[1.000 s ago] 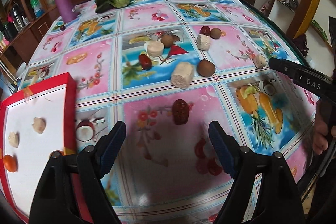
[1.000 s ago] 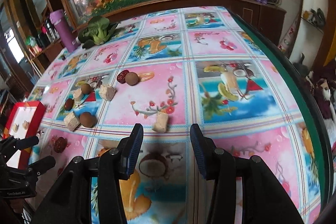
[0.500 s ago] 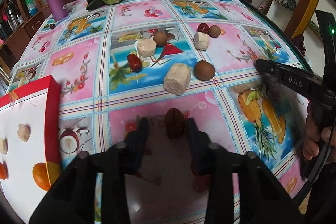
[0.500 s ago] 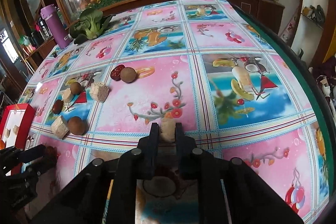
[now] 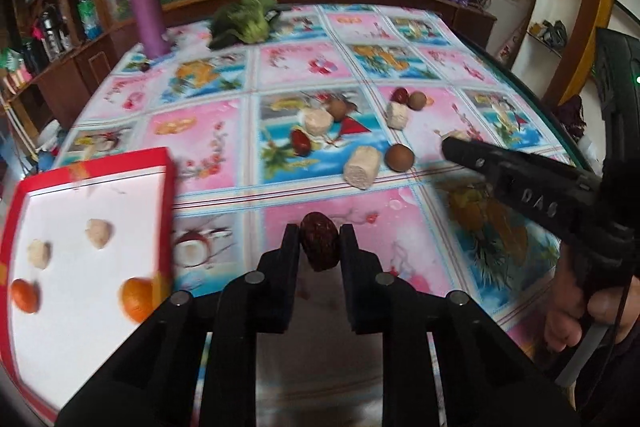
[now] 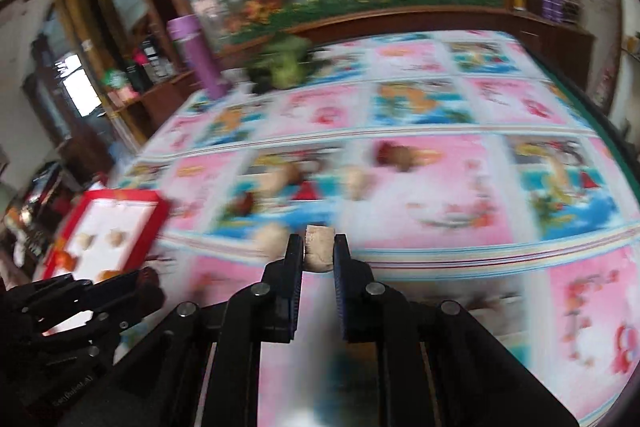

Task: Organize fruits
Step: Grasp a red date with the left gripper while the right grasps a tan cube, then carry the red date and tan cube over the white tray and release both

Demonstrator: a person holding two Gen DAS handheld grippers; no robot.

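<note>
Gripping a dark red date (image 5: 320, 242), the left gripper (image 5: 319, 241) stays clenched beside the red tray (image 5: 169, 183); right gripper (image 6: 318, 251) pinches a beige sugarcane chunk (image 6: 319, 247).

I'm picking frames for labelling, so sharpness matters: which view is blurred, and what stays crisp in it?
Right wrist view: heavy motion smear across the tablecloth, only the right gripper and its pale chunk crisp. Left wrist view: mostly sharp, dark red fruit clear, red tray slightly soft.

The left gripper (image 5: 319, 245) sits bottom centre of its frame, fingers clamped on a dark red date (image 5: 320, 241). The right gripper (image 6: 318, 254) likewise pinches a pale chunk (image 6: 319, 247).
</note>
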